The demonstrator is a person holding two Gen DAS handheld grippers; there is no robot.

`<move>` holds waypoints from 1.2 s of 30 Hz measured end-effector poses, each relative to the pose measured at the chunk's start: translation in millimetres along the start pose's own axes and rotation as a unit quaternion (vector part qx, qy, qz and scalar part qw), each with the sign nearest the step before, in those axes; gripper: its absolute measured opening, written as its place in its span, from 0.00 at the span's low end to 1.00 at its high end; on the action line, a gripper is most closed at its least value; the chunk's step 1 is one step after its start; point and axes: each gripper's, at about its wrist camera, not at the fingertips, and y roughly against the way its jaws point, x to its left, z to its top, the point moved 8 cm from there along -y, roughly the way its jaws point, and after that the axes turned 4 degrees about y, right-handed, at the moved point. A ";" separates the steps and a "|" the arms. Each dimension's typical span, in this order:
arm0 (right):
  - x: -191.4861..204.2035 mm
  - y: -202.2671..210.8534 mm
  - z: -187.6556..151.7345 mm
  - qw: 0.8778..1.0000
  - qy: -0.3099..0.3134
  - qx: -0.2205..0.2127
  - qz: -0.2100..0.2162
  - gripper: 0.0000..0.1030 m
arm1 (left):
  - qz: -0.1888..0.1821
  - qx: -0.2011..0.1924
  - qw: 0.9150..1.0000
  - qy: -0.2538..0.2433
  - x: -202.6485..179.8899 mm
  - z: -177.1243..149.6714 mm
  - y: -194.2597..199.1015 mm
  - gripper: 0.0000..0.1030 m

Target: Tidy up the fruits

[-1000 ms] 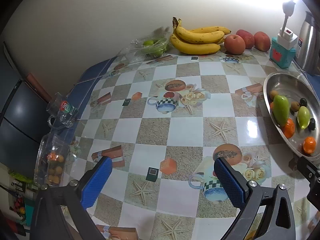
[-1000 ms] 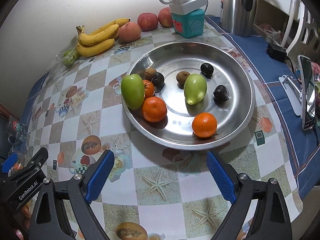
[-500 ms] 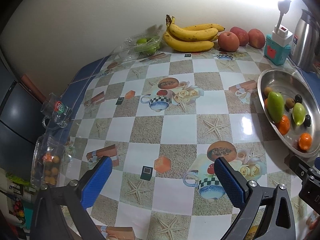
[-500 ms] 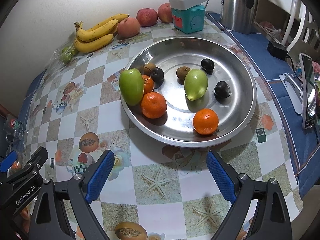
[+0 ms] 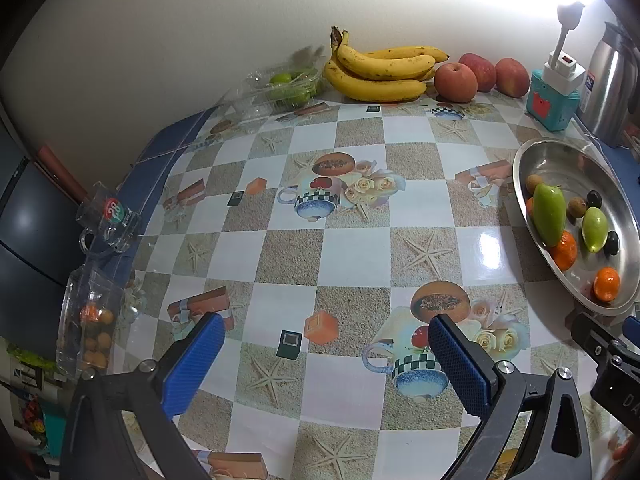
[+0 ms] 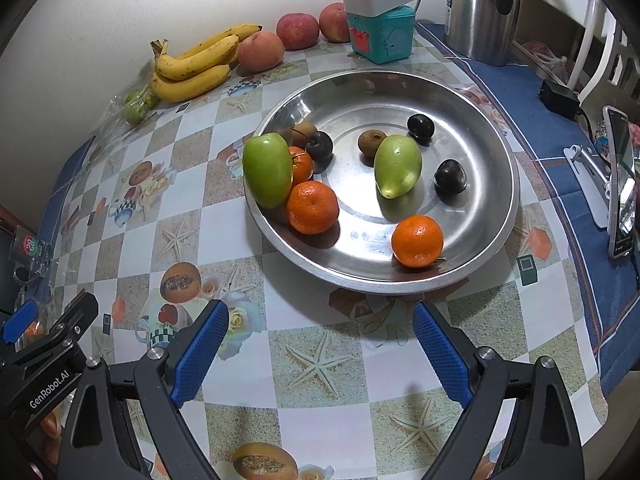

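A steel plate (image 6: 472,92) holds two green mangoes (image 6: 268,170), oranges (image 6: 417,241), dark plums (image 6: 450,176) and brown kiwis (image 6: 371,142); it also shows at the right of the left wrist view (image 5: 560,156). Bananas (image 5: 380,70) and three red apples (image 5: 455,82) lie along the back wall. Green limes sit in a clear box (image 5: 286,86). My left gripper (image 5: 322,354) is open and empty above the tablecloth. My right gripper (image 6: 320,340) is open and empty, just in front of the plate.
A teal box with a white power strip (image 6: 380,12) and a steel kettle (image 6: 482,4) stand at the back right. A phone on a stand (image 6: 620,176) is at the right. A clear box of small fruit (image 5: 90,328) and a glass mug (image 5: 110,220) sit at the left edge.
Both grippers have drawn back a little from the table, so the fruit looks slightly farther off. Both stay open. No fruit has moved.
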 end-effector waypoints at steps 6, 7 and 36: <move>2.1 -1.4 -0.7 1.000 0.004 0.003 0.000 0.91 | 0.000 0.001 1.000 0.000 0.1 -0.3 -0.8 1.00; 2.3 -1.7 -0.8 1.000 0.005 0.004 0.000 0.91 | 0.000 0.002 1.000 0.001 0.2 -0.4 -0.9 1.00; 4.5 -5.0 -1.5 1.000 0.010 0.011 0.000 0.91 | 0.000 0.006 1.000 0.004 0.1 -1.7 -2.6 1.00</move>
